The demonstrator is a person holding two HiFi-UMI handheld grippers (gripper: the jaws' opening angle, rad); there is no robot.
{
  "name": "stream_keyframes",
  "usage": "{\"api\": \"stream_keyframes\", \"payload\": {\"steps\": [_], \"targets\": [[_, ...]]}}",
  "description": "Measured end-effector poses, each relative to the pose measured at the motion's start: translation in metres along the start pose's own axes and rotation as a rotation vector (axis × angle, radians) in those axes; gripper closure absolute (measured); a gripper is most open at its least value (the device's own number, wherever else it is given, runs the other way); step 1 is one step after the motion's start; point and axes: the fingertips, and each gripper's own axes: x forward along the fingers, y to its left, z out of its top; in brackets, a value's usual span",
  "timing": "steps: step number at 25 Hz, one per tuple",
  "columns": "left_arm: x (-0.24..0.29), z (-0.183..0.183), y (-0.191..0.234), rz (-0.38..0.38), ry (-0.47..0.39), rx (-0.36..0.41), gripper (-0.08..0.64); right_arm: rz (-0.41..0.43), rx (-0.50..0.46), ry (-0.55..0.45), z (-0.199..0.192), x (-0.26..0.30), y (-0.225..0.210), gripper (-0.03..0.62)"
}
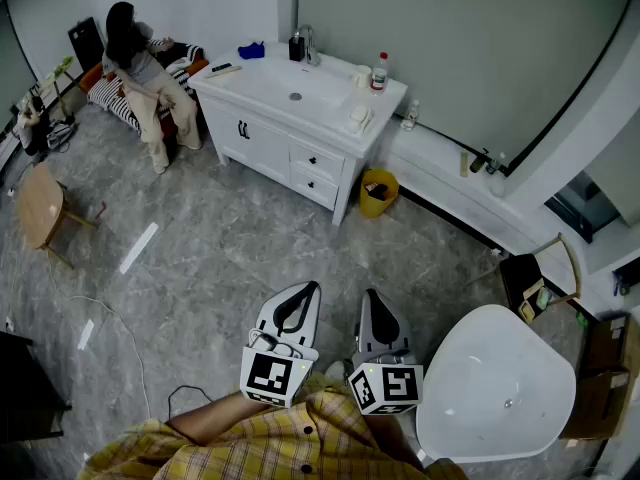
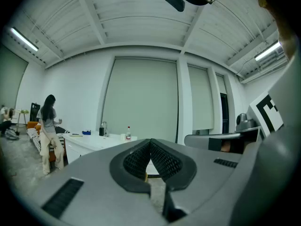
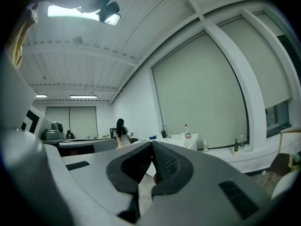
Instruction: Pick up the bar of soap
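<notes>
A white vanity [image 1: 262,120] with a sink stands across the room at the far wall. On its front right corner lies a small pale block [image 1: 358,117] that may be the bar of soap; it is too small to be sure. Both grippers are held low near the person's body, far from the vanity. My left gripper [image 1: 310,286] is shut with nothing in it, its tips meeting [image 2: 150,140]. To its right, my right gripper [image 1: 370,294] is shut and empty too [image 3: 152,144]. The vanity top [image 2: 96,139] shows small and far away in the left gripper view.
A red-capped bottle [image 1: 379,71], a dark dispenser [image 1: 297,46] and a faucet stand on the vanity. A yellow bin [image 1: 378,192] sits beside it. A white tub [image 1: 495,383] is at my right, a wooden stool [image 1: 40,206] and a person [image 1: 140,68] at the left.
</notes>
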Motion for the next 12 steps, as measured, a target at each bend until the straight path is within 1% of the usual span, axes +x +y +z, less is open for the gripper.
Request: {"api": "stream_keyframes", "payload": {"steps": [2,5,8,11,12], "targets": [[0.0013,0.0017,0.0,0.002,-0.029,-0.005,0.548,-0.002,0.001,0.0,-0.0012,0.0003,-0.0014,0.571],[0.0034,0.0003,-0.0006,0.001,-0.018,0.001,0.548,-0.001,0.001,-0.001,-0.0012,0.0018,-0.004,0.571],[0.0057,0.0011,-0.0017,0.007,-0.024,-0.005,0.548,0.002,-0.003,-0.002,-0.0006,0.0017,-0.0062,0.571],[0.0064,0.0029,-0.0026,0.015,-0.057,-0.015,0.548,0.006,-0.005,0.001,-0.0022,0.0012,-0.007,0.571],[0.0067,0.0023,-0.0029,0.015,-0.054,-0.014,0.548,0.007,-0.005,0.002,-0.0026,0.0016,-0.0072,0.571]]}}
